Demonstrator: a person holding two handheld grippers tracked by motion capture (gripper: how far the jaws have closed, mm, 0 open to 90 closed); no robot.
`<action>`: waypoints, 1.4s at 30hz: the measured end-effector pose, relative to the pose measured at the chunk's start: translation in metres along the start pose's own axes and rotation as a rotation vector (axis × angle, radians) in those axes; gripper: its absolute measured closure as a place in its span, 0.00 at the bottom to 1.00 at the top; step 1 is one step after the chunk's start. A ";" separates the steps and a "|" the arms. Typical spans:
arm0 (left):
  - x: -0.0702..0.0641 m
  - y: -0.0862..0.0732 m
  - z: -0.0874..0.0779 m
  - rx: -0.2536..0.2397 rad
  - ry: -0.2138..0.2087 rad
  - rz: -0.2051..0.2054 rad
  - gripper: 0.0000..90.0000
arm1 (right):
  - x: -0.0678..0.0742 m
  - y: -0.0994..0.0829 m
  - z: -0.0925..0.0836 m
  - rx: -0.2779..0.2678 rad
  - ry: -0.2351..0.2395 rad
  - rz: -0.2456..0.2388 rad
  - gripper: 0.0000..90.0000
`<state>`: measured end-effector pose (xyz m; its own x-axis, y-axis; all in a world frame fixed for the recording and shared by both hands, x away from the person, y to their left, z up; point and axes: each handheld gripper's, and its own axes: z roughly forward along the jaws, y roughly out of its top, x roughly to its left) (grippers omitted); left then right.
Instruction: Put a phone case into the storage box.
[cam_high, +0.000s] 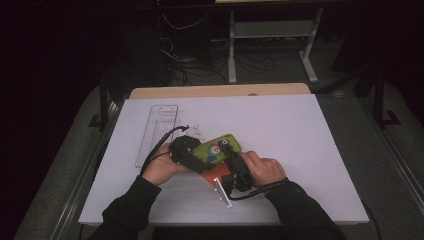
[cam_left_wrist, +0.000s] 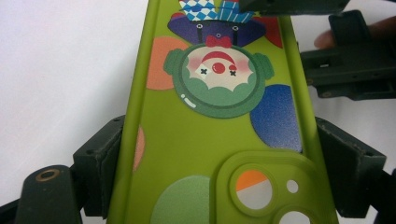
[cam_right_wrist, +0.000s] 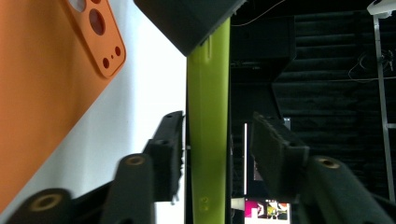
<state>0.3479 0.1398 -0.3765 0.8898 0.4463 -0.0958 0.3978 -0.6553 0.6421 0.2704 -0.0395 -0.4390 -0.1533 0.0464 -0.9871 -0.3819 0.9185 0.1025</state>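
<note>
Glossy green phone case, rounded edges, pinched in left claw

The high view is dim and dark towards its edges, with the white bench lit mid-frame. Both gripper views are bright, sharp centrally, slightly soft at the bottom.

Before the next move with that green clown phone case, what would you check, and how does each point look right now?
1. Left gripper clamps the green phone case across its width: ok.
2. Case edge sits between the right gripper fingers: ok.
3. Right fingers pressing the case on both sides: not ok; a gap shows beside one finger.
4. Orange case lies apart from the green one: ok.
5. Clear plastic tray away from both hands: ok.
6. Anything inside the green case: cannot tell.
</note>
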 end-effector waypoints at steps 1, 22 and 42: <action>0.000 0.000 0.000 0.000 0.000 0.000 0.17 | 0.000 0.000 0.000 0.000 0.000 0.000 0.61; -0.001 -0.002 0.002 -0.023 -0.003 0.000 0.16 | 0.002 0.001 -0.002 0.001 0.052 -0.023 0.84; 0.005 -0.003 -0.010 -0.119 0.022 0.021 0.00 | -0.011 -0.015 0.003 0.066 0.131 0.179 0.84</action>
<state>0.3490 0.1503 -0.3711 0.8920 0.4472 -0.0660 0.3487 -0.5878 0.7300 0.2805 -0.0528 -0.4298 -0.3319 0.1632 -0.9291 -0.2784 0.9241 0.2618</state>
